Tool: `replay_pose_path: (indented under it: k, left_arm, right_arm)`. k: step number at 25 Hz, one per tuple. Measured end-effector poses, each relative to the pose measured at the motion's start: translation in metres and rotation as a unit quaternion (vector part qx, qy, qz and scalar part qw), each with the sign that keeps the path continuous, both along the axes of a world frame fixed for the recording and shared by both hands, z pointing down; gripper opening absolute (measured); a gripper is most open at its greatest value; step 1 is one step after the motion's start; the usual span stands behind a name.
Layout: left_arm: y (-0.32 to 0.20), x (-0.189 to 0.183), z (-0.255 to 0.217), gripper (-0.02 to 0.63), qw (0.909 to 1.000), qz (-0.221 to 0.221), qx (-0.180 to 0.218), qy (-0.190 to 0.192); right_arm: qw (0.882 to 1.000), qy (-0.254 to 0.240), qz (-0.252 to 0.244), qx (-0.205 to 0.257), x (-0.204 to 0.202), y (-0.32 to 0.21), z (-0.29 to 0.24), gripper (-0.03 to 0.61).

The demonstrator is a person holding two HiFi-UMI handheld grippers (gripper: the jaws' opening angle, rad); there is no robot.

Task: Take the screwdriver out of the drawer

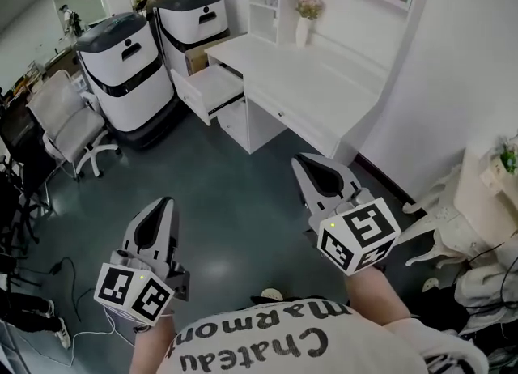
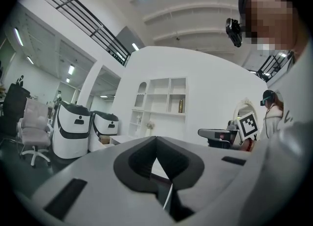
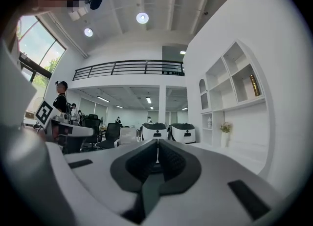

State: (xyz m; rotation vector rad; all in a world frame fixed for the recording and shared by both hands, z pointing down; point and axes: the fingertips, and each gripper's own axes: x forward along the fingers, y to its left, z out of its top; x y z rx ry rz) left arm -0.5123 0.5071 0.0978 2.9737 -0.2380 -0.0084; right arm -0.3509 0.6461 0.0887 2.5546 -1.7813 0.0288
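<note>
Currently, the left gripper [image 1: 167, 201] and the right gripper [image 1: 301, 159] hover over the dark floor [image 1: 243, 190], well apart from the white worktop [image 1: 324, 81]. Both sets of fingers [image 2: 137, 159] are closed together with nothing between them. The drawer [image 1: 212, 89] stands pulled open under the worktop's left end. Its contents are too small to tell, so the screwdriver cannot be made out.

Under me: dark grey floor [image 1: 243, 194] | ahead: white worktop [image 1: 324, 81], shelves [image 1: 261, 20] above | my left: white chair [image 1: 61, 105] | overhead: round lamps [image 3: 142, 17]

Left gripper [image 1: 165, 202] and right gripper [image 1: 302, 160], jaws together, empty
</note>
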Motion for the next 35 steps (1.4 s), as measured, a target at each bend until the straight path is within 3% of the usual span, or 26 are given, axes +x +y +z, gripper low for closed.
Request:
replay_pose_path:
  k: [5,13,23,35]
  left_arm:
    - [-0.003,0.044,0.005,0.023,0.9999,-0.010,0.002,0.004]
    - [-0.013,0.085,0.024,0.023,0.9995,-0.007,-0.021,-0.020]
    - [-0.050,0.147,0.041,0.023,0.9990,0.024,-0.024,-0.030]
    - [-0.158,0.243,0.015,0.023,0.9961,0.083,-0.022,-0.022]
  right_arm:
    - [1.000,-0.008,-0.027,-0.002,0.039,-0.014,0.010,0.028]
    - [0.998,-0.027,-0.043,-0.031,0.074,-0.029,0.041,0.028]
    - [0.998,-0.040,-0.011,-0.044,0.127,-0.058,0.060,0.028]
    - [0.998,-0.025,0.042,-0.046,0.194,-0.155,0.038,0.028]
